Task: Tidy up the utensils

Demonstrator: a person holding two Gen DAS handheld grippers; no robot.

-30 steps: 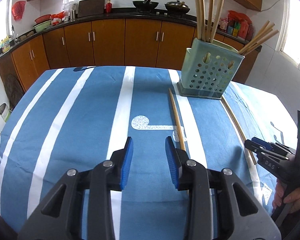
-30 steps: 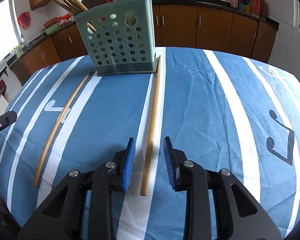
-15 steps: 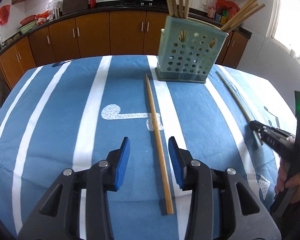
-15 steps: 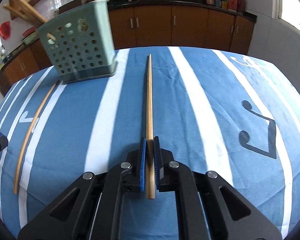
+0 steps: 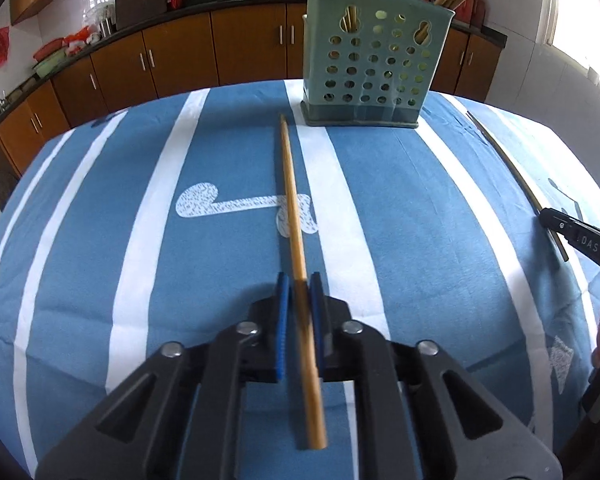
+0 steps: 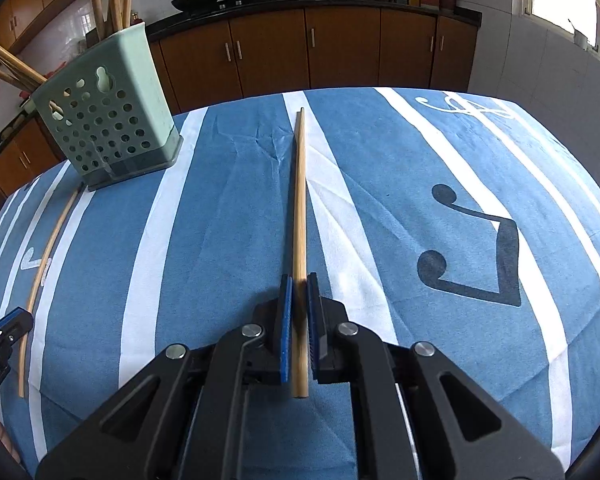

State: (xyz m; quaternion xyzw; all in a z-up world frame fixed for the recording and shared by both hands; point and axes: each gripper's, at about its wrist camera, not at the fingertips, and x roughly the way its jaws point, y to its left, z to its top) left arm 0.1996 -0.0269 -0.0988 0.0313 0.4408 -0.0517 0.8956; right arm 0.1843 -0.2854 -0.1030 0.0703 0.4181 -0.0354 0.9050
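While each wrist view shows its own chopstick clamped close up, each also catches the other tool only at its edge. In the left wrist view the left gripper [image 5: 299,284] has its jaws pressed together on the left chopstick [image 5: 292,200], near its thick end; the stick's long axis runs straight away from the camera, thin tip pointing toward the holder [image 5: 374,56] and ending just short of its base. The right gripper [image 5: 580,236] shows at the right edge with the right chopstick [image 5: 508,164] reaching ahead of it. In the right wrist view the right gripper [image 6: 299,280] is likewise clamped on the right chopstick [image 6: 300,200], which points away along a white stripe of the blue cloth on the bench [image 6: 420,160], well to the right of the holder [image 6: 108,112]. At that view's left edge lie the left chopstick [image 6: 48,256], aimed at the holder's base, and the left gripper [image 6: 4,328]. More chopsticks stand in the holder; cabinets [image 6: 340,44] line the far wall.
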